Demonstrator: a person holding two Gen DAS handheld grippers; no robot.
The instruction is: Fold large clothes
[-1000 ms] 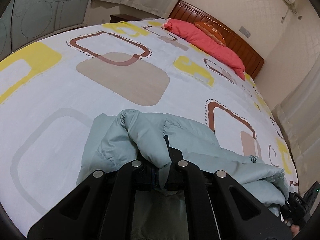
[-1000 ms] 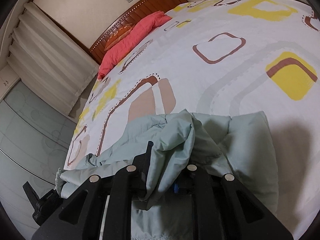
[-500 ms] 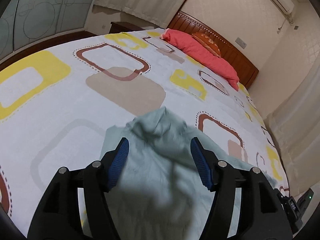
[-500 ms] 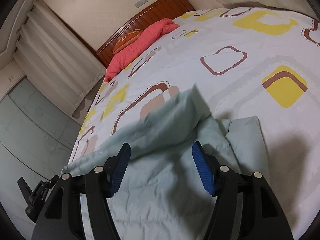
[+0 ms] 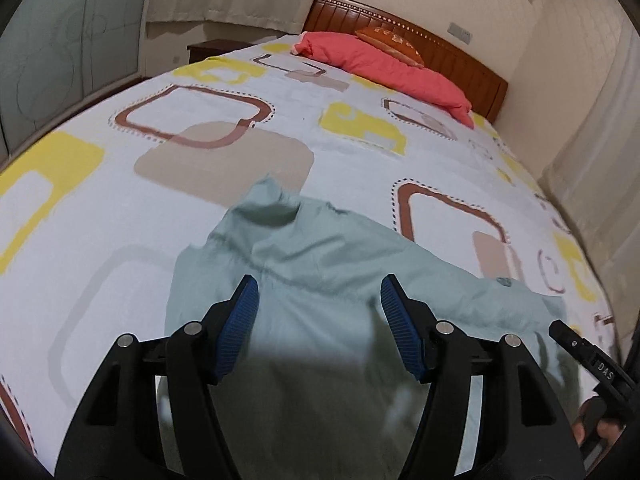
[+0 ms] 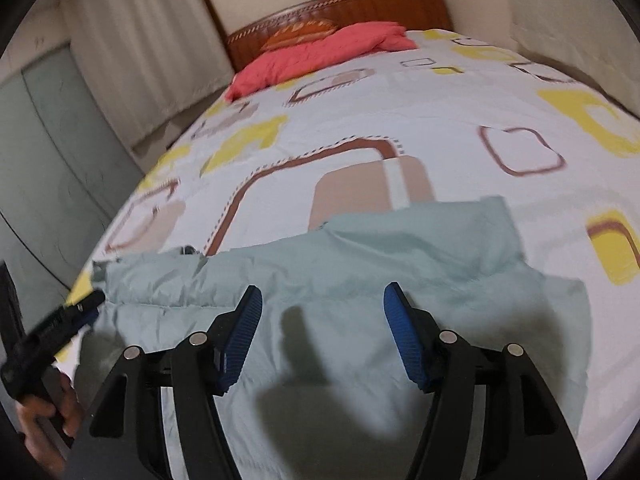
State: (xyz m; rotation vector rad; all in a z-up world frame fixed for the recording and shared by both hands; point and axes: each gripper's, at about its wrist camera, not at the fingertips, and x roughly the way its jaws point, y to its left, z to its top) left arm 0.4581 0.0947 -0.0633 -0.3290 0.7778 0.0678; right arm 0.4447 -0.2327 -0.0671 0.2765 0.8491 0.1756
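Since the earlier frames, the garment (image 5: 320, 280) has been let go by both grippers; a second ago a bunched fold was pinched in each, and now the cloth lies spread on the bed (image 5: 120, 216) below them. Seen from the left wrist, the left gripper (image 5: 318, 332) is held above the garment with its jaws spread wide and nothing between the blue pads (image 5: 240, 328); the pale green cloth fills the lower centre of the frame, with a raised corner at its far edge near mid-frame. At the lower right edge of that view the right gripper (image 5: 592, 360) is glimpsed, with fingers of a hand (image 5: 596, 430) below it. Seen from the right wrist, the right gripper (image 6: 323, 336) is likewise held over the cloth, jaws parted and empty; the garment (image 6: 360, 264) is stretched across the lower half of the frame, its far edge fairly straight and a squared flap reaching to the right of centre. Shadows are cast on the cloth between the pads (image 6: 404, 340). At the lower left of that view the left gripper (image 6: 56, 328) is seen, blurred, gripped by a hand (image 6: 44, 420). Across the top of both views a red pillow (image 5: 384, 68) is laid against a wooden headboard (image 5: 440, 52); the sheet is patterned with brown, tan and yellow squares; curtains (image 6: 140, 52) are hung along the wall at upper left in the right view.
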